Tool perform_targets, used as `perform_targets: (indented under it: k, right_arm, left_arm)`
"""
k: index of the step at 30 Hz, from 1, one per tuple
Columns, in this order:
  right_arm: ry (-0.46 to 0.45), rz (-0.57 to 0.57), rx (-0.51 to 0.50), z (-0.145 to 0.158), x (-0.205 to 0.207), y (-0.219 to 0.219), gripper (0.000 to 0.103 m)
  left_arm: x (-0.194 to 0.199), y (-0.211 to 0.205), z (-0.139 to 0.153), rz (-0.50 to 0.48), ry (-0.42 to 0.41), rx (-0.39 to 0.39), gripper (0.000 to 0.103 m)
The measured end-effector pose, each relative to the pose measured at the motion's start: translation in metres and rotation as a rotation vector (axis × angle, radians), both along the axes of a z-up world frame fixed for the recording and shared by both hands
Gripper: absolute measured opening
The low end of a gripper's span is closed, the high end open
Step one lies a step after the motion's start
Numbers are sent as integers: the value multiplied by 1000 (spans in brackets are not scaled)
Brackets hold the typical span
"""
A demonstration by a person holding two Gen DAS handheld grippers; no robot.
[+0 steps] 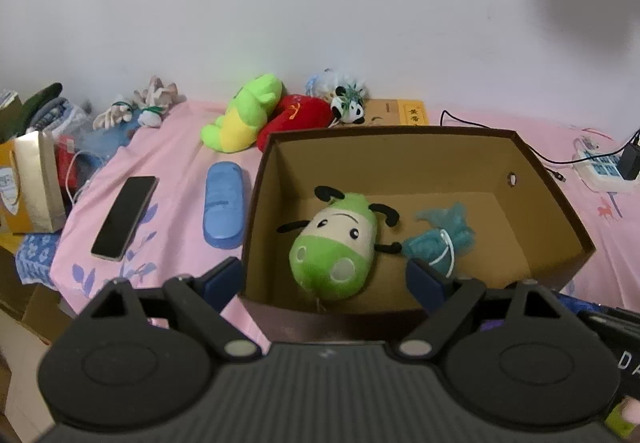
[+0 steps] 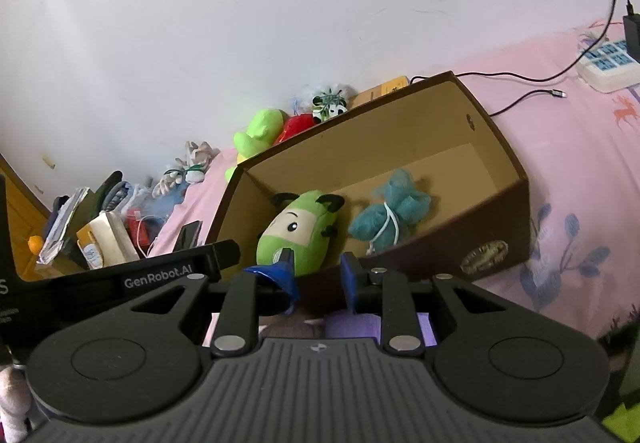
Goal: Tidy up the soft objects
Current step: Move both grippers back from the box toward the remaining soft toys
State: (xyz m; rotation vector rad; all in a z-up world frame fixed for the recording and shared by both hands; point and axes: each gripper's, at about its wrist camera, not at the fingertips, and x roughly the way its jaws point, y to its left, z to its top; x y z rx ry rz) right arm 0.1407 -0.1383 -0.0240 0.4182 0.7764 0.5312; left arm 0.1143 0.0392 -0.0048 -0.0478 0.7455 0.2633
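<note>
Just ahead of the left gripper (image 1: 322, 277), whose blue-padded fingers are standing spread wide with nothing between them, a brown cardboard box (image 1: 552, 203) is sitting open on the bed. Inside it a plump, fuzzy green-and-cream plush (image 1: 334, 247) with thin black limbs is lying face up, and touching its side is a shaggy teal bundle (image 1: 440, 239) tied with white cord.

The right gripper (image 2: 320, 275) is hovering at the near wall of the same box; its fingers are standing a little apart with nothing pinched, and one blue pad is looking bent out of shape.

Beyond the box, against the wall, a lime-green plush (image 1: 244, 111), a red plush (image 1: 298, 115) and a small black-and-white plush (image 1: 350, 107) are lying in a heap. To the left of the left gripper a smooth, rounded blue case (image 1: 224, 205) and a flat dark phone (image 1: 124, 217) are resting on the pink sheet (image 1: 172, 147), which is printed with blue leaf shapes. Far right, a white power strip (image 1: 600, 171) is trailing black cables.

The wall is plain and pale. At the far left, bags and papers are piling up in a jumble too blurred to sort out. A yellowish book behind the box is mostly hidden by its rim.
</note>
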Motion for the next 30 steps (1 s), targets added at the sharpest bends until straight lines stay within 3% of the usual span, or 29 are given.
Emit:
perform_targets:
  k: [16, 30]
  right_arm:
    - [-41, 39, 25, 4, -42, -35, 8]
    - [-47, 66, -14, -6, -72, -67, 9]
  left_arm:
    - [-46, -36, 1, 15, 9, 19, 91]
    - [-87, -39, -12, 44, 49, -53, 91]
